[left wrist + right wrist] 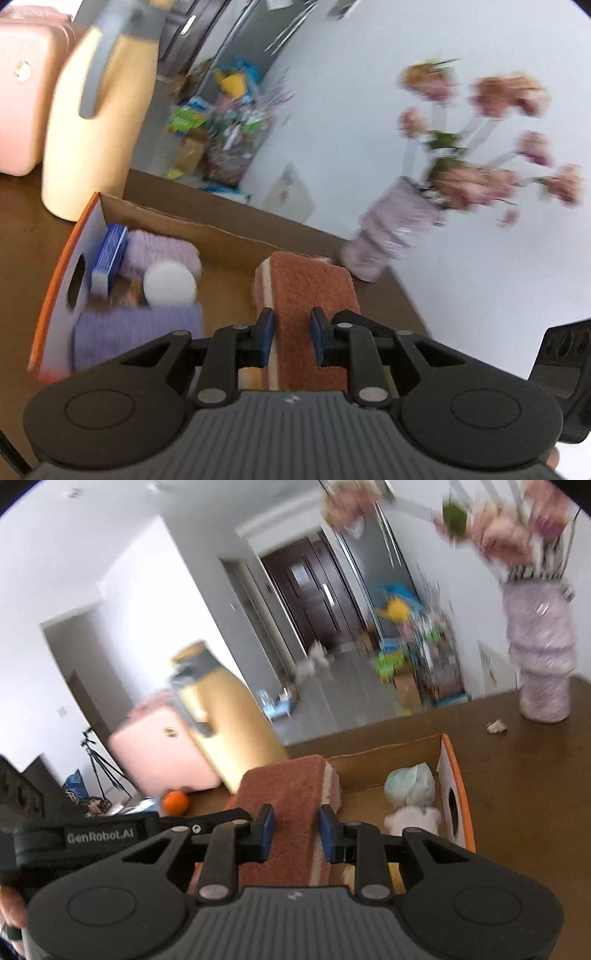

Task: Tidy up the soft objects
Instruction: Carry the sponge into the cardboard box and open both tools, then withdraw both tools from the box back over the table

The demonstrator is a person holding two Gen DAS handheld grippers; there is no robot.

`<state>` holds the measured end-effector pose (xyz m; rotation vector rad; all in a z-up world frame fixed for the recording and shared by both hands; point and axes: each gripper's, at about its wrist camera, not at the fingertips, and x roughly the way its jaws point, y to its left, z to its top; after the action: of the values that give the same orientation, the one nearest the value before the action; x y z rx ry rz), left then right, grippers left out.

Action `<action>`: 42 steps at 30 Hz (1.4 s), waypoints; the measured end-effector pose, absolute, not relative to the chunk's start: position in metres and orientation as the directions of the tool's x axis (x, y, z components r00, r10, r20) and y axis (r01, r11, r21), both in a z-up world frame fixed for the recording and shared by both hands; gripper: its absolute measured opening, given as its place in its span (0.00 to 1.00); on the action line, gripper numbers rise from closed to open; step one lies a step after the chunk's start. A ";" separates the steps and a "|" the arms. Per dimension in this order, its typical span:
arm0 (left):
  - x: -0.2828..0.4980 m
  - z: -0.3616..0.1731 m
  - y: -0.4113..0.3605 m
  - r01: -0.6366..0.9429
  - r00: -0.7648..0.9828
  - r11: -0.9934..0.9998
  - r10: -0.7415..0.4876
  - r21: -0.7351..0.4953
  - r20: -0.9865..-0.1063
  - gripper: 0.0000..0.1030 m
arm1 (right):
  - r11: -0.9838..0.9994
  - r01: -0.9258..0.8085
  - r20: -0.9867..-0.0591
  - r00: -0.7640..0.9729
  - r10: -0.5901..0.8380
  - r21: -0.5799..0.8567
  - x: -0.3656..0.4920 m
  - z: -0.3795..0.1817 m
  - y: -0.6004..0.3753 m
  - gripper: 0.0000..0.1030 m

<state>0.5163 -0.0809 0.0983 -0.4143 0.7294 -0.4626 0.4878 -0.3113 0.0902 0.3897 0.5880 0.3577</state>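
Observation:
My left gripper (291, 338) is shut on a brown scrub sponge (312, 295) with a pale underside, held above an open cardboard box (207, 230). In the box's left end lie a lilac fluffy cloth (159, 251), a white ball (170, 284), a blue-and-white sponge (109, 254) and a purple knitted cloth (140, 332). My right gripper (295, 830) is shut on another brown scrub sponge (288, 797) over the same box (391, 755). A pale green and pink soft toy (412, 797) lies at the box's right end.
A yellow detergent jug (96, 122) and a pink case (22, 96) stand behind the box on the brown table (524, 775). A lilac vase of pink flowers (395, 229) stands at the table's far edge. An orange ball (175, 802) lies by the case. A paper scrap (496, 726) lies near the vase.

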 end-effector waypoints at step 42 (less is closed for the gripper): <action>0.460 0.138 -0.044 0.153 0.822 0.988 -0.148 -0.037 -0.550 0.59 | 0.981 -0.155 -0.524 0.830 0.192 0.114 0.446 0.143 -0.329 0.46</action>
<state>0.4605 -0.0435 0.1384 0.0084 0.5841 -0.1598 0.4455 -0.3285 0.1427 0.0673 0.5625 0.1843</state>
